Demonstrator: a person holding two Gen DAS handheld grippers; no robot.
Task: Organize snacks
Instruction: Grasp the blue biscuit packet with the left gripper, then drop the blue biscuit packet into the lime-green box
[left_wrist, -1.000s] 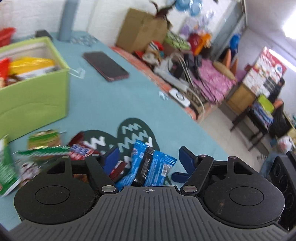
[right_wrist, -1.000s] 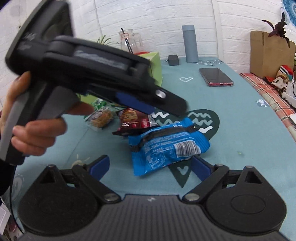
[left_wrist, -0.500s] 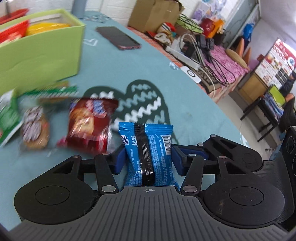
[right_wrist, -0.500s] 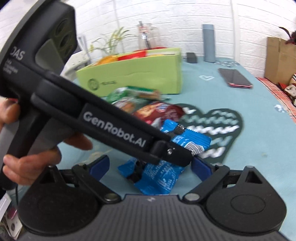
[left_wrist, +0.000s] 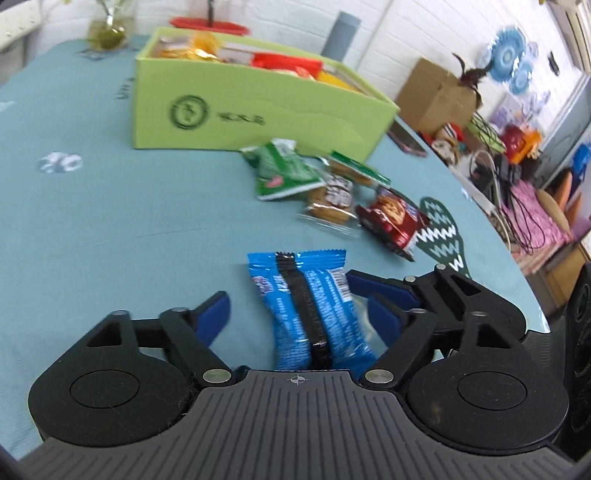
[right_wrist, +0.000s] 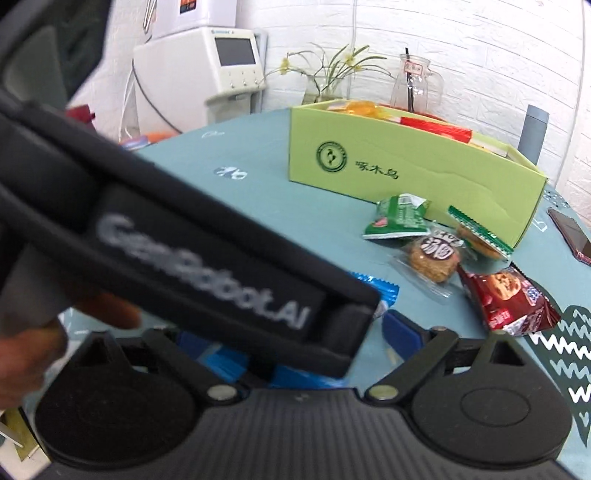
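Found the green box (left_wrist: 258, 114) far back on the teal table (left_wrist: 110, 221), contents mostly hidden behind its wall. Saw left gripper (left_wrist: 297, 304) spread open around the unpinched blue packet (left_wrist: 321, 295). Saw right gripper (right_wrist: 288, 328) parted too, one finger and most of the packet covered by the left gripper's body.

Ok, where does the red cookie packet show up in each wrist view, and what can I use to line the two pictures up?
Left wrist: the red cookie packet lies right of centre, at the right end of the loose snack row.
Right wrist: the red cookie packet lies at the right, beside the round biscuit pack.
Shared landmark: the green box with its round logo, behind the snacks in both.
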